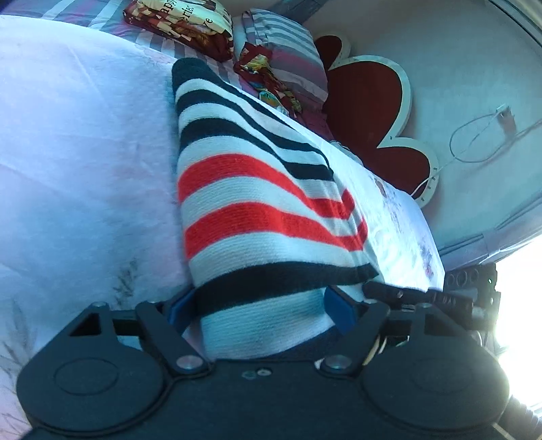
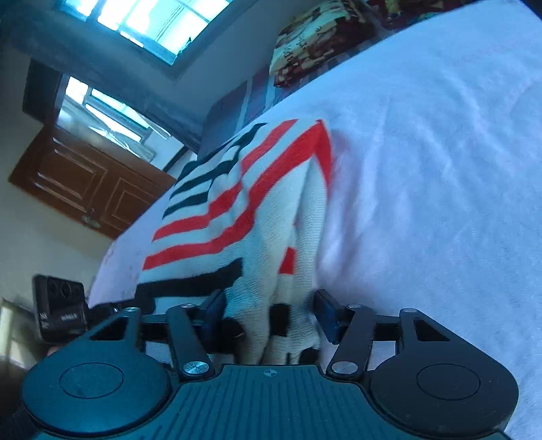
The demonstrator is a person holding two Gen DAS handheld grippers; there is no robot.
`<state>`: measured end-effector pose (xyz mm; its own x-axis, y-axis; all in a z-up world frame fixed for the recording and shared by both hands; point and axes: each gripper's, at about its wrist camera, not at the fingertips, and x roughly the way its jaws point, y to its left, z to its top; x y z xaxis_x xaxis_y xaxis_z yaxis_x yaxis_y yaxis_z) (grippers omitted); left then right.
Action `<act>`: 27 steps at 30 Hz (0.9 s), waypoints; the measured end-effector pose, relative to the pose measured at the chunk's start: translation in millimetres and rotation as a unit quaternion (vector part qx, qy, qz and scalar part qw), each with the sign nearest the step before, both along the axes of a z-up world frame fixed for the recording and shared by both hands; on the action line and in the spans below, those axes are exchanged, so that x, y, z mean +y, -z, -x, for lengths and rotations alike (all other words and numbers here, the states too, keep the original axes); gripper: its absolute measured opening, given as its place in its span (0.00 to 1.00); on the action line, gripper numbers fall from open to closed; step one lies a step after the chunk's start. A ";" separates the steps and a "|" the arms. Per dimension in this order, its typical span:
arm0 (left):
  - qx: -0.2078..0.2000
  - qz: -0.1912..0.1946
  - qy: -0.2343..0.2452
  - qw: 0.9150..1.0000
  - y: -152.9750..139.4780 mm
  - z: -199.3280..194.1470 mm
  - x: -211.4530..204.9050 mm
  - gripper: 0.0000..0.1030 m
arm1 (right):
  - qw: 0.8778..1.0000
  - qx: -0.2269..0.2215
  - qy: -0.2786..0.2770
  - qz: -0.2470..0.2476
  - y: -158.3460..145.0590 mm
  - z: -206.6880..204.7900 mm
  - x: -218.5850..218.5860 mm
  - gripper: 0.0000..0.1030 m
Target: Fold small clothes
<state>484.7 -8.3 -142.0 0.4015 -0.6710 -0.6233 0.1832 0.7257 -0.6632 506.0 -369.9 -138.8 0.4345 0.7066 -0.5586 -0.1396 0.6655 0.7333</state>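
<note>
A small knitted garment with white, red and black stripes (image 1: 257, 203) lies on a pale pink bed cover (image 1: 74, 142). My left gripper (image 1: 261, 304) is shut on its near edge, with the cloth bunched between the blue pads (image 1: 338, 311). In the right wrist view the same striped garment (image 2: 237, 216) is lifted into a fold, and my right gripper (image 2: 267, 314) is shut on its gathered near edge. The left gripper's body (image 2: 61, 311) shows at the lower left of that view.
Folded patterned blankets (image 1: 179, 23) and a striped pillow (image 1: 284, 47) lie at the head of the bed. A red heart-shaped headboard (image 1: 369, 111) stands against the wall, with a cable and plug (image 1: 504, 115). A wooden door (image 2: 84, 182) and windows (image 2: 152, 23) are at the left.
</note>
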 end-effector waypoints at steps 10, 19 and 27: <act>-0.044 -0.113 0.008 0.993 -16.4 0.4 -40.9 0.72 | 0.987 -0.078 0.020 0.139 -21.4 14.6 67.8 0.35; -0.105 -0.165 0.027 0.980 -50.6 24.2 -47.4 0.49 | 0.969 -0.141 0.026 0.202 -53.4 43.9 108.5 0.31; -0.145 -0.158 0.014 0.977 -86.3 59.8 2.7 0.49 | 0.952 -0.197 -0.011 0.234 -96.1 74.7 183.7 0.31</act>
